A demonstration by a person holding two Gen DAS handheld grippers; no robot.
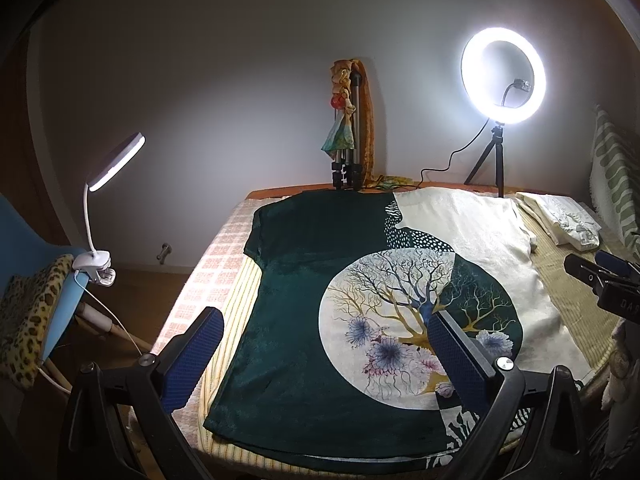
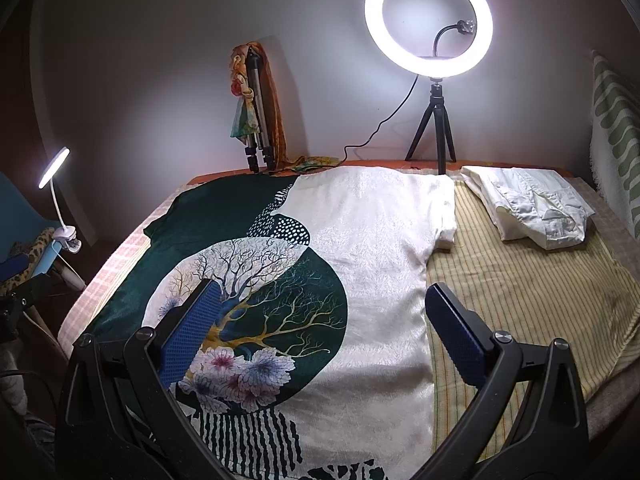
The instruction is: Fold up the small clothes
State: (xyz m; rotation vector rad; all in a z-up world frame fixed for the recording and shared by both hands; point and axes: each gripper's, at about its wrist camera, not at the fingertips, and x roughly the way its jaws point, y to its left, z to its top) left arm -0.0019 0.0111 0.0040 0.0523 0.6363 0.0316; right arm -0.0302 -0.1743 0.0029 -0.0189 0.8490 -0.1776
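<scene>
Table: striped cover showed bare to the right of the shirt
Shirt: lay flat, spread across the table, hem at the near edge
Folded cloth: far right corner, apart from the shirt
Left gripper: wide, empty, above the shirt's dark half
Right gripper: wide, empty, above the white half

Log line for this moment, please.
phase: pre-grasp | T-shirt: flat, unfolded | left gripper: open, above it | right gripper: open, above it | folded white garment: aside

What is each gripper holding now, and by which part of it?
Nothing is held. The left gripper and the right gripper are both open above the flat T-shirt, and no cloth is between their fingers.
</scene>
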